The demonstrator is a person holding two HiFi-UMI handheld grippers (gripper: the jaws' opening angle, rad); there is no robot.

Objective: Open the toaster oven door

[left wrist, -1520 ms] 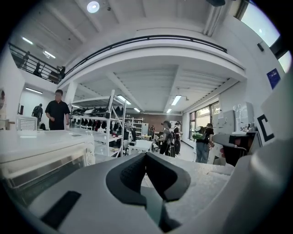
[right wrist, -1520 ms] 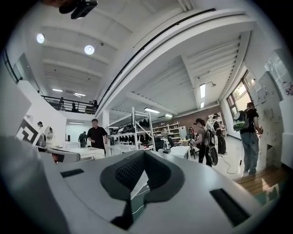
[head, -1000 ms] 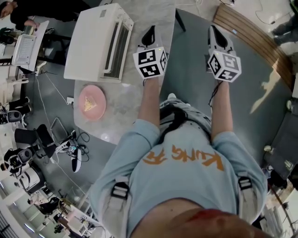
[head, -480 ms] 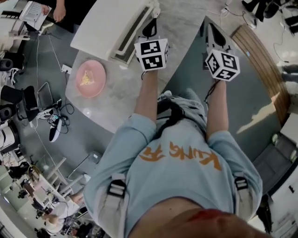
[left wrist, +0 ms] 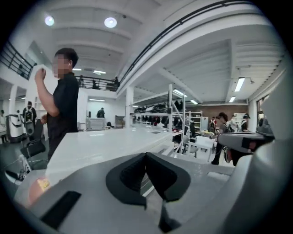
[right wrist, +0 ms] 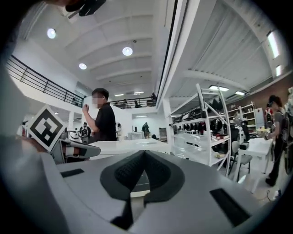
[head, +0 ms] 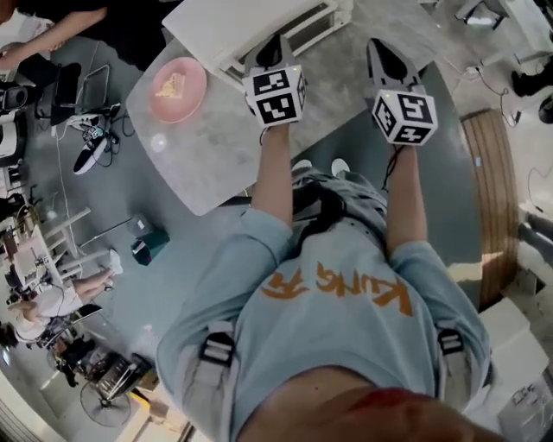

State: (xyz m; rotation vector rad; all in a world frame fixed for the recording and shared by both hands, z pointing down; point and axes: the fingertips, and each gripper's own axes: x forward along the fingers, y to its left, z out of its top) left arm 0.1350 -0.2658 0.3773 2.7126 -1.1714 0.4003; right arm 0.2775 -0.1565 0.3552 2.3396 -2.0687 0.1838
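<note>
A boxy white toaster oven (head: 229,22) sits at the far side of the pale, marbled bench (head: 216,147), just beyond the left gripper (head: 276,45). To its left, a round pink plate (head: 186,102) holds a yellowish morsel (head: 171,84). The ribbed black jaws of the left gripper and the right gripper (head: 382,52) are pressed together, empty.

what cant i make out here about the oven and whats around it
- toaster oven: head view, the top edge cuts off its far side; the left gripper covers part of its front, so no handle can be picked out.
- same oven, left gripper view: the gripper's own body hides most of its front.
- food on the pink plate: head view, too small to name.
</note>
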